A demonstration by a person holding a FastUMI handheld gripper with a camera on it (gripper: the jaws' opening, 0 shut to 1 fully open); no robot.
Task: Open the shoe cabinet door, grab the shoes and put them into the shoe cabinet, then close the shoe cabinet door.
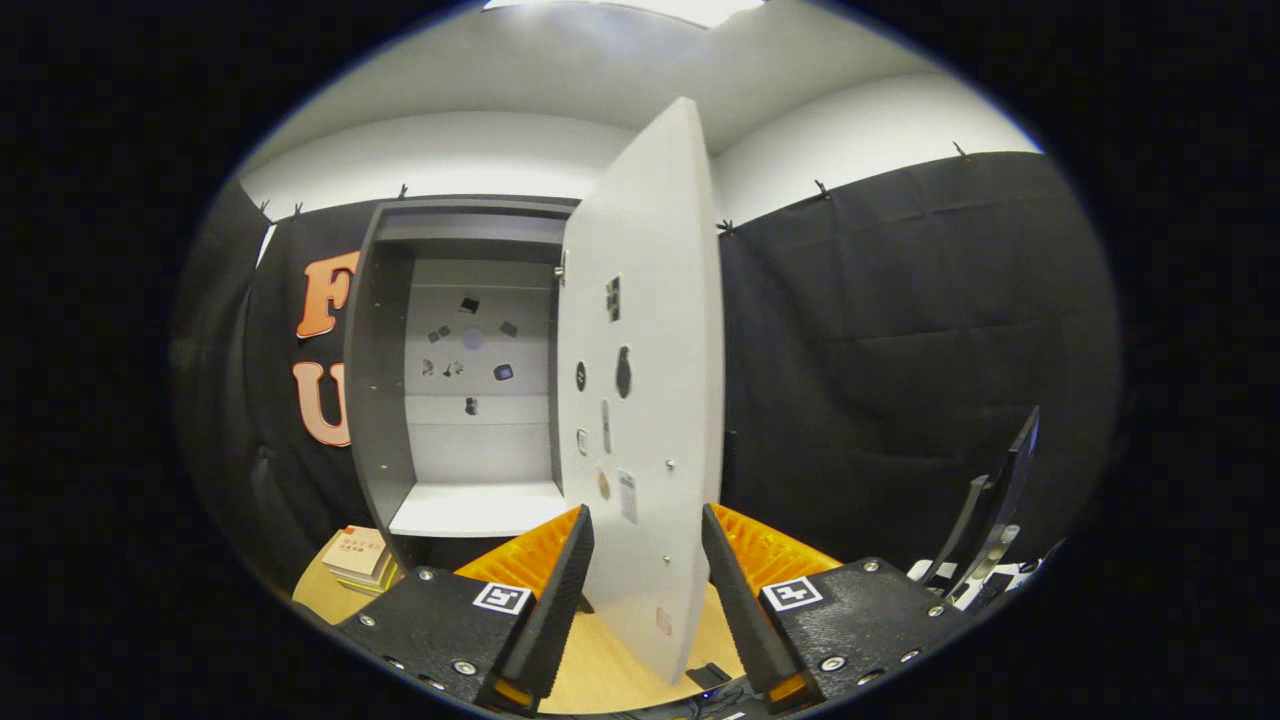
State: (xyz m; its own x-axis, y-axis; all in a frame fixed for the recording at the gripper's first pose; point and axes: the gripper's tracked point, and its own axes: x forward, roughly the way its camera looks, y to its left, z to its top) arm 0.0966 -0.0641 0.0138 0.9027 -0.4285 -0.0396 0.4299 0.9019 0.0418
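Tabletop (600, 670) beneath; cabinet door (645, 380) edge between spread hand-held gripper (648, 530) fingers.

Setting was a lab-style recording booth, not a home. Black cloth (900, 330) was pinned up as walls at left and right of the frame, with plain white wall (470, 150) and a ceiling light panel (690, 8) above at top centre. A grey shoe cabinet (385, 400) stood alone against the cloth, centre left, its white door (650, 330) swung open; small stickers dotted the door and the cabinet's back panel. Square printed marker tags (502, 598) sat on the gripper body, lower centre. A light wooden tabletop (600, 670) carried a stack of books (358, 556) at lower left. A dark stand-like object, lower right, was not identifiable.
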